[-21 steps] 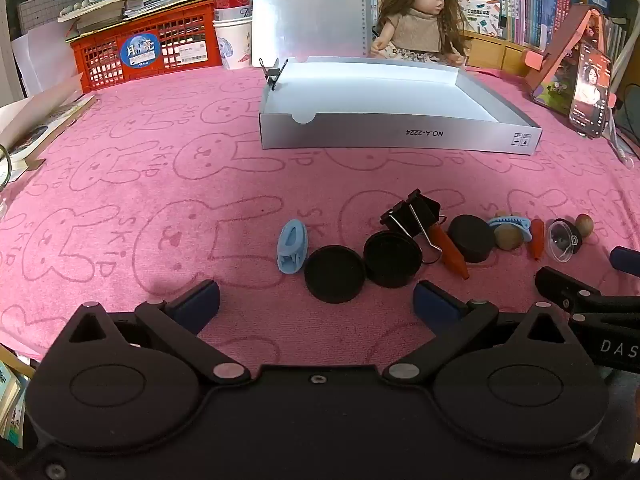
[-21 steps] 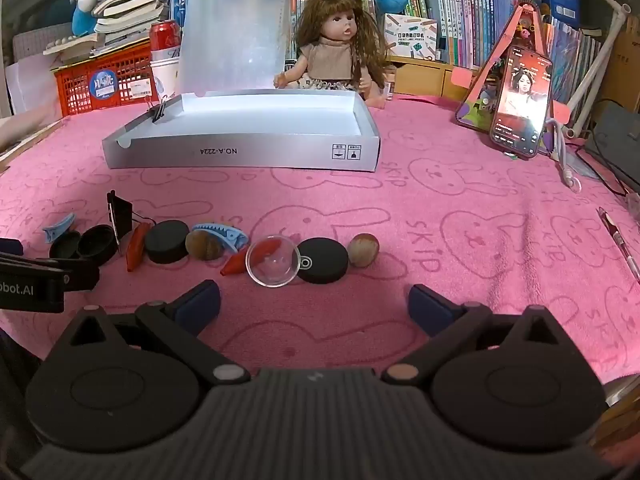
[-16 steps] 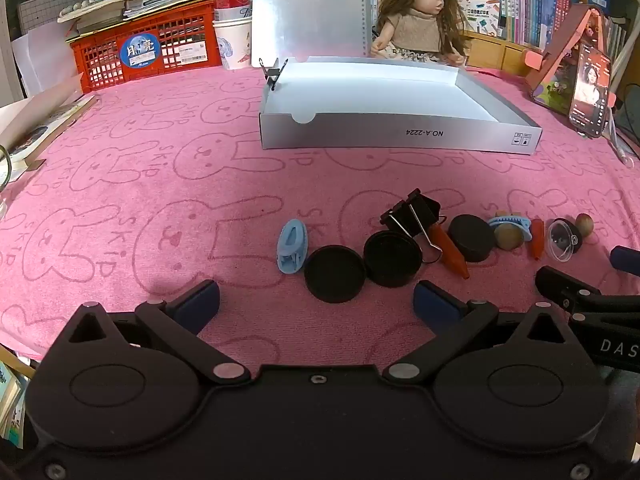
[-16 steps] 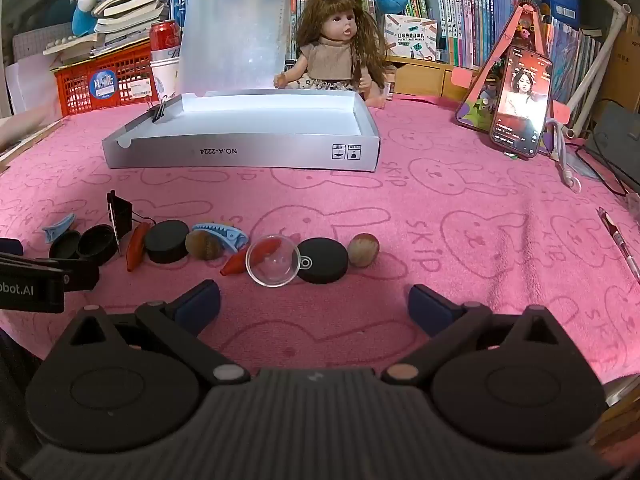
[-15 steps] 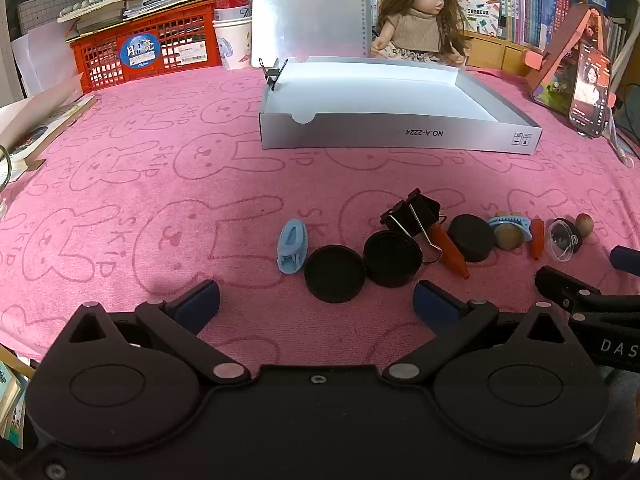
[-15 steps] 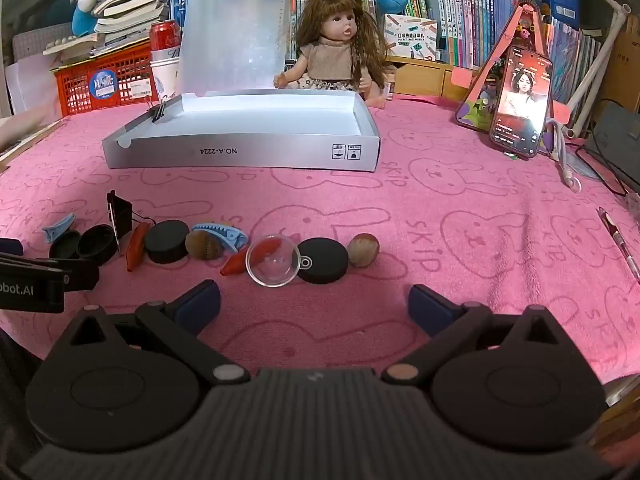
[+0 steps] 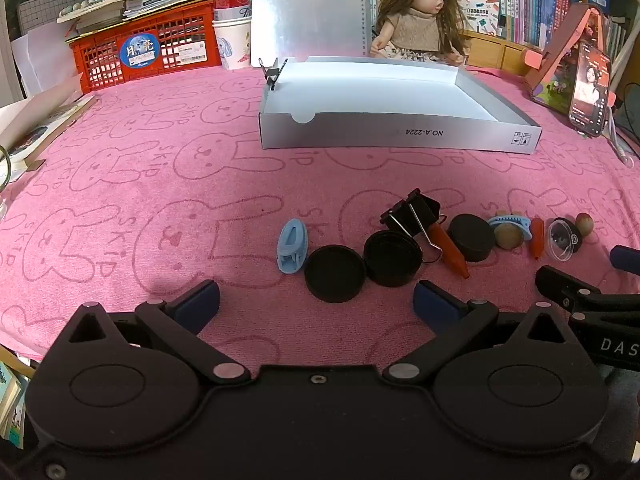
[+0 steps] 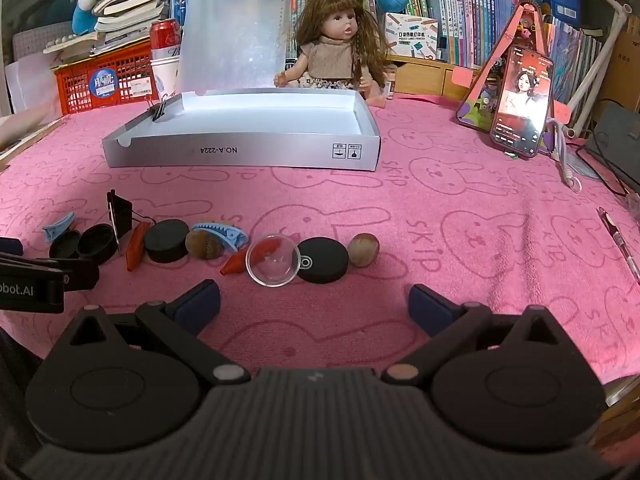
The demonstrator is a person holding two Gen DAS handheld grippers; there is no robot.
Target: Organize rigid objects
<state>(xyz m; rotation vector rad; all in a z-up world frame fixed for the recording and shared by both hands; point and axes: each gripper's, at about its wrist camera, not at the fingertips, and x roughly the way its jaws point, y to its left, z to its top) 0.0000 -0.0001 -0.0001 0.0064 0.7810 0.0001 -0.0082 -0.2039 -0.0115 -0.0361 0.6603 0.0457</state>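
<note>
A row of small things lies across the pink cloth point(image 8: 460, 216) on the surface: from the left wrist view, a blue hair clip point(image 7: 293, 245) at the left end, then two black round lids point(image 7: 335, 273) touching each other, a black binder clip point(image 7: 414, 212), an orange crayon point(image 7: 450, 249), a black puck point(image 7: 471, 237), a second blue clip point(image 7: 514, 223) with a brown nut point(image 7: 508, 235) against it. From the right wrist view the row ends with a clear dome point(image 8: 273, 260) leaning on a flat black disc point(image 8: 323, 260) and another nut point(image 8: 363, 249) just at its 3 o'clock. At 12 o'clock from the row, well apart, sits an open silver box point(image 7: 400, 138) with a doll point(image 8: 334, 46) behind it and a phone point(image 8: 522, 102) at 2 o'clock. The left claw point(image 7: 316, 306) is released, wide open over bare cloth just short of the lids. The right claw point(image 8: 314, 306) is likewise spread wide, grasping nothing, just short of the dome.
</note>
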